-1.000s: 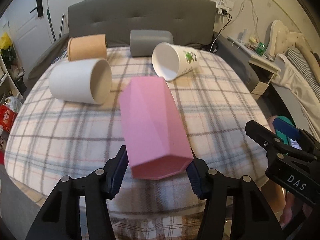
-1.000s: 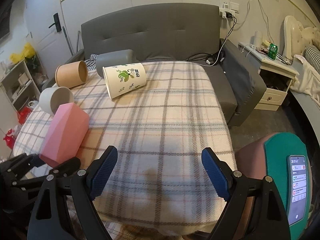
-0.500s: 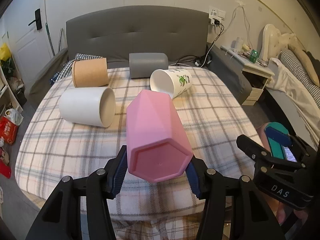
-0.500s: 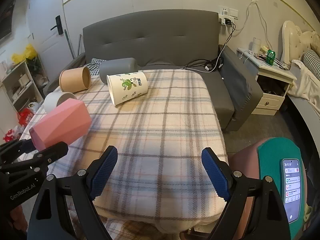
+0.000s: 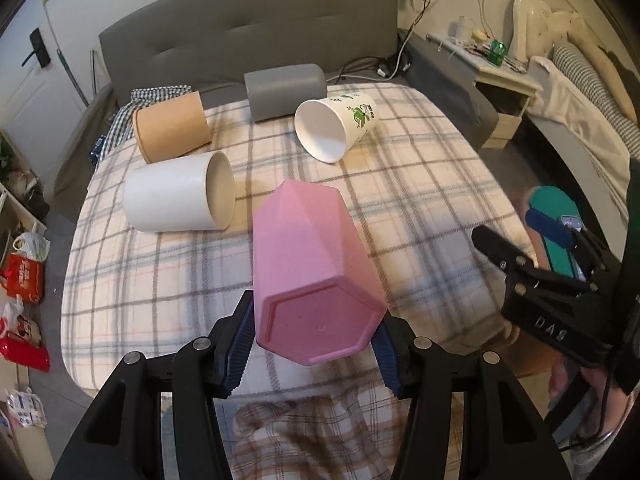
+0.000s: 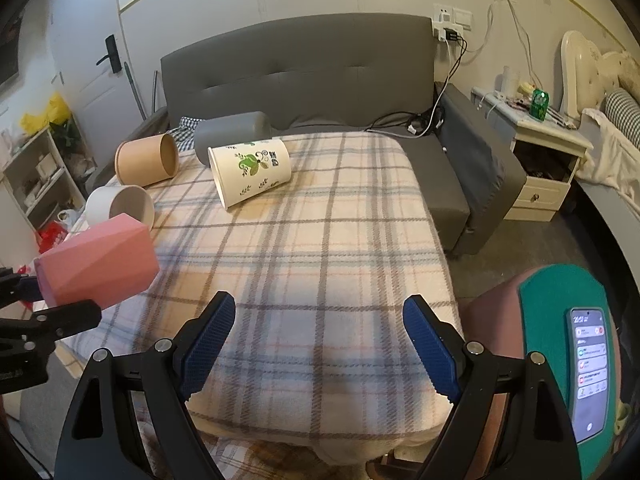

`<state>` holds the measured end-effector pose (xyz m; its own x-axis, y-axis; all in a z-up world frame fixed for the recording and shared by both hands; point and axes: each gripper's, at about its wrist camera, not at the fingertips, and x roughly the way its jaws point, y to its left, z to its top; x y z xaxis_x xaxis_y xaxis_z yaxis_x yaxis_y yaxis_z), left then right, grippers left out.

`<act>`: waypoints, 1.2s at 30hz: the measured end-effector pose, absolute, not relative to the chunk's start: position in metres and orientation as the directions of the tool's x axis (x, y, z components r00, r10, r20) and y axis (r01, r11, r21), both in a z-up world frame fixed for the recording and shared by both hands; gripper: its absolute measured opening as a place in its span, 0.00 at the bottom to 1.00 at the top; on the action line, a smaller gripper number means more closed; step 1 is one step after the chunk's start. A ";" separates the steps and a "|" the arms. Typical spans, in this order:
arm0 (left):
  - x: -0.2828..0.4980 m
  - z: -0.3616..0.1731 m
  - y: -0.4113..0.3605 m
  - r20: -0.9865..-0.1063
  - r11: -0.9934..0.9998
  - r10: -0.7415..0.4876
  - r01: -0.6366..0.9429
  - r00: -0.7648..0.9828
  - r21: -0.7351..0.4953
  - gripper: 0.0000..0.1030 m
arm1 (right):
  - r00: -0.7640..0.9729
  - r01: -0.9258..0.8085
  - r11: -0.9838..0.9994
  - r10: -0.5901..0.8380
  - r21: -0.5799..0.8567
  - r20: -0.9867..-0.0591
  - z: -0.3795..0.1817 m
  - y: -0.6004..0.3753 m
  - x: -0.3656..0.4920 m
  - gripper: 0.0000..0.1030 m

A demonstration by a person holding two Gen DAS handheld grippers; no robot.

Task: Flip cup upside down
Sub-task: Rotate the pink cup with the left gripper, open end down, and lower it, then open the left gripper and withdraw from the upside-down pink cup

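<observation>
Pink cup point(image 5: 308, 276) hangs clear above the plaid blanket point(image 5: 420, 208), pinched near its closed base by the left claw point(image 5: 314, 344), base toward the camera and mouth pointing away, so a further tilt should bring the mouth down. Left of it lie a white cup point(image 5: 172, 198) and a brown cup point(image 5: 170, 132); right of it a printed paper cup point(image 5: 336, 128). Farther right, the right claw point(image 6: 320, 344) stays out of the way, spread wide and holding nothing.
</observation>
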<state>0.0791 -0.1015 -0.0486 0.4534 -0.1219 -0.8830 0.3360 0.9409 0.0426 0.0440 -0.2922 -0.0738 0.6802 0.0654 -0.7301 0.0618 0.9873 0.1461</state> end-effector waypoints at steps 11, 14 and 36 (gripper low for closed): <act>0.137 -0.047 -0.121 -0.934 0.910 -0.114 0.412 0.338 0.038 0.53 | 0.666 0.075 0.980 0.088 0.183 -0.740 -0.086 -0.297 0.047 0.84; 0.155 -0.054 -0.125 -0.941 0.900 -0.078 0.429 0.330 0.076 0.53 | 0.660 0.087 0.977 0.089 0.193 -0.746 -0.091 -0.300 0.049 0.84; 0.139 -0.028 -0.090 -0.888 0.939 -0.164 0.344 0.430 -0.006 0.53 | 0.698 0.074 0.982 0.072 0.172 -0.712 -0.063 -0.294 0.040 0.84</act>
